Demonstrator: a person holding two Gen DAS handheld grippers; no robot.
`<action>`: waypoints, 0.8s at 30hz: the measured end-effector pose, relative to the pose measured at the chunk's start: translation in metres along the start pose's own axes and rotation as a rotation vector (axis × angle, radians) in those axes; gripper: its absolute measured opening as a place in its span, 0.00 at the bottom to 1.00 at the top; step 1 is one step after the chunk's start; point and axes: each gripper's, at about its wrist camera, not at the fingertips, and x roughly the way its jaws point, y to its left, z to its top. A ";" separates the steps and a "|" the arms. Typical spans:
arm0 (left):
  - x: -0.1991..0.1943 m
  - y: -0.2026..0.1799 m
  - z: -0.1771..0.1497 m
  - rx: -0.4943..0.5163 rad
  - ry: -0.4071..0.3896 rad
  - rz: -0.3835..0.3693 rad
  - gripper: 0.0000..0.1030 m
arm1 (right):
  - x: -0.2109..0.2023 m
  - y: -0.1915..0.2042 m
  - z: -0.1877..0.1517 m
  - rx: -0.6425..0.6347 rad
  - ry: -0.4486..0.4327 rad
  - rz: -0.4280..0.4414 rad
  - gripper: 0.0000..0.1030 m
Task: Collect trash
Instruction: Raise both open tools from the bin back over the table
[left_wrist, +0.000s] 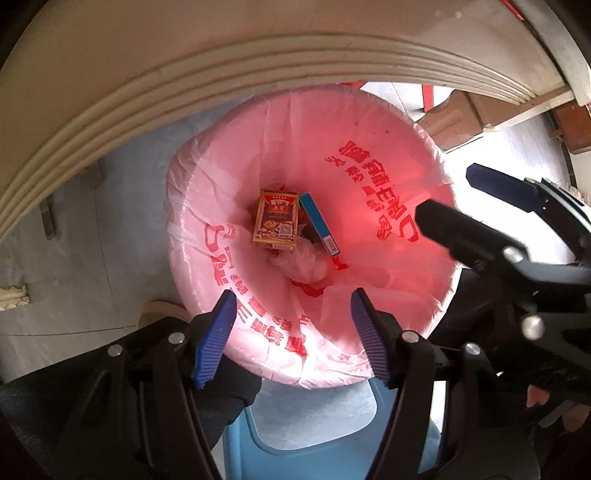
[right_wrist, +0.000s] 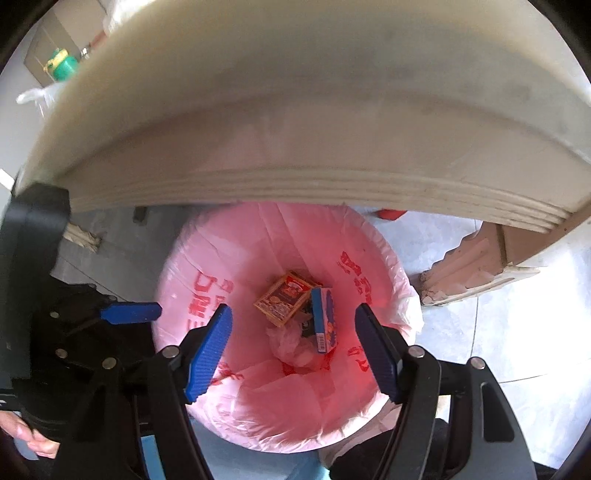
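Observation:
A trash bin lined with a pink bag with red print (left_wrist: 369, 122) (right_wrist: 258, 406) stands on the floor below the table edge. At its bottom lie a red-brown card box (left_wrist: 275, 220) (right_wrist: 285, 298), a blue box (left_wrist: 318, 223) (right_wrist: 325, 319) and crumpled clear plastic (left_wrist: 301, 260) (right_wrist: 291, 343). My left gripper (left_wrist: 291, 328) is open and empty above the bin's near rim. My right gripper (right_wrist: 293, 341) is open and empty over the bin; it also shows in the left wrist view (left_wrist: 454, 206), at the bin's right side.
A cream table top with a ribbed edge (left_wrist: 147, 85) (right_wrist: 295, 173) overhangs the bin's far side. A carved table leg (right_wrist: 472, 266) stands right of the bin. A pale blue stool (left_wrist: 314, 443) is below the bin. A green container (right_wrist: 62, 66) sits far left.

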 end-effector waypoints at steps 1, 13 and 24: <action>-0.003 -0.001 -0.001 0.005 -0.007 0.008 0.61 | -0.006 0.000 0.000 0.003 -0.013 0.003 0.66; -0.127 0.010 -0.040 0.011 -0.188 0.095 0.71 | -0.131 0.016 -0.004 -0.010 -0.236 0.057 0.66; -0.284 0.067 0.005 -0.092 -0.425 0.194 0.76 | -0.266 0.031 0.049 -0.066 -0.545 0.116 0.81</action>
